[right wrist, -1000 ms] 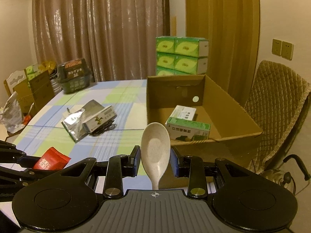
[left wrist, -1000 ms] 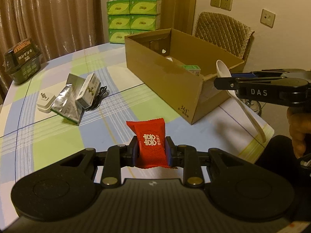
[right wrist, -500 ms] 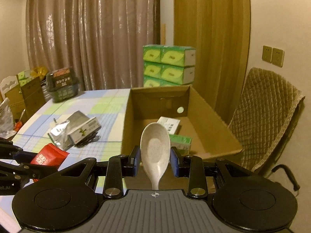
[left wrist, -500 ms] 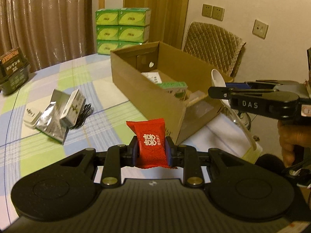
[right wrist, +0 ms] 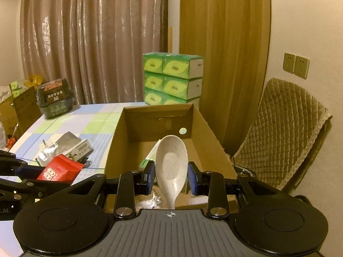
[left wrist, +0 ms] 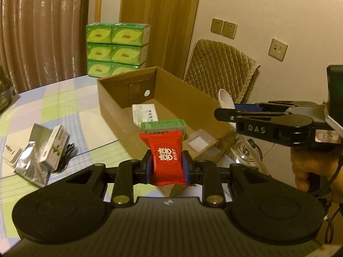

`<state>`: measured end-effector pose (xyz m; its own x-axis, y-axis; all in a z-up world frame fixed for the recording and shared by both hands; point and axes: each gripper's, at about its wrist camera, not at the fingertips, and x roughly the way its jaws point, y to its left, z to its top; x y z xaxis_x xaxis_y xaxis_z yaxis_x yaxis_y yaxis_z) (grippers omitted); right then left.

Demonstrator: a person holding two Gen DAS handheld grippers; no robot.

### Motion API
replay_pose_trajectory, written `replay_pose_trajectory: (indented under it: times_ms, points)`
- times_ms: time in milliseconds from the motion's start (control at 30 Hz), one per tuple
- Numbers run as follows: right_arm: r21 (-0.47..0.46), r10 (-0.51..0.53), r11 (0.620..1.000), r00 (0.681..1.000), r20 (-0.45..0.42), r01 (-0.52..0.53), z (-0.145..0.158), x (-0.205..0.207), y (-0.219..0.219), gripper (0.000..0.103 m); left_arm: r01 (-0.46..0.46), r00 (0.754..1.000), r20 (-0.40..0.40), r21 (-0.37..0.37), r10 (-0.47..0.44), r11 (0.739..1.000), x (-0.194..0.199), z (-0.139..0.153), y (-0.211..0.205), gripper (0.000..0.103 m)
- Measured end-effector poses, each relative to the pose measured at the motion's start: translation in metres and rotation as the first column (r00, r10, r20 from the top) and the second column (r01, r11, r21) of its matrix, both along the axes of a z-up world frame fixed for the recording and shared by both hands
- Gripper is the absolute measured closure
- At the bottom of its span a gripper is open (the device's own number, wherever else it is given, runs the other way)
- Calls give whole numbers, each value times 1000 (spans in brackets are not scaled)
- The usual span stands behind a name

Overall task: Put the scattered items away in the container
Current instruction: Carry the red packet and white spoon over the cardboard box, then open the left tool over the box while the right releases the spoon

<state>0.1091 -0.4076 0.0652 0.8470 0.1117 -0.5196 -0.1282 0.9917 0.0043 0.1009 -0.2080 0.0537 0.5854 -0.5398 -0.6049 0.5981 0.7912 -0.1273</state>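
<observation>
Now, change: both grippers have carried their loads from short of the box's near wall up to its open mouth; a second ago the box sat further up and off in both views.
left gripper (left wrist: 167, 168): fingers pinching the red sachet (left wrist: 166, 159) across its width, sachet upright at lower centre of the left wrist view, near corner of the cardboard box (left wrist: 120, 115) right below it.
right gripper (right wrist: 170, 177): pads clamped on the bowl of the beige spoon (right wrist: 171, 167), handle running back under the camera; box interior fills centre frame behind it.
cross-check: in the left wrist view the right gripper (left wrist: 227, 114) comes in from the right edge with the spoon tip (left wrist: 225, 99) poking up beside the box's right wall.
box contents: white carton (left wrist: 145, 115), green-topped carton (left wrist: 164, 125) and a small white block (left wrist: 198, 143) already on the floor of it.
still out: foil pouch (left wrist: 32, 165), small white-green carton (left wrist: 53, 147), black cable (left wrist: 67, 156), white adapter (left wrist: 10, 152), all clustered at mid-left on the checked tablecloth (left wrist: 64, 107).
meaning: two items look close to drop-off; judging by position, the spoon is over the opening, the sachet only at the corner and likely needs a bit more travel inward.
risk: spoon handle is long, could catch the near wall on release.
remaining: four table items after this pair.
</observation>
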Motion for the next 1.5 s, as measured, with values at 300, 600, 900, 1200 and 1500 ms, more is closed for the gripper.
replay_pose_trajectory:
  times_ms: [300, 600, 900, 1200, 1500]
  points:
    - [-15, 6, 1000, 1000, 9, -6, 9, 25, -9, 74, 24, 1000, 7, -21, -24, 999, 22, 6, -27, 80]
    - [-22, 13, 1000, 1000, 12, -12, 13, 48, -14, 74, 23, 1000, 5, -33, -23, 999, 41, 7, -38, 80]
    - [-25, 18, 1000, 1000, 10, -18, 13, 64, -17, 74, 8, 1000, -5, -35, -9, 999, 59, 3, -41, 80]
    - [-14, 19, 1000, 1000, 10, -19, 12, 82, -23, 74, -3, 1000, -21, -38, 2, 999, 74, -4, -48, 80]
    - [6, 14, 1000, 1000, 0, -14, 2, 92, -26, 74, -14, 999, -36, -45, 12, 999, 84, -11, -54, 80]
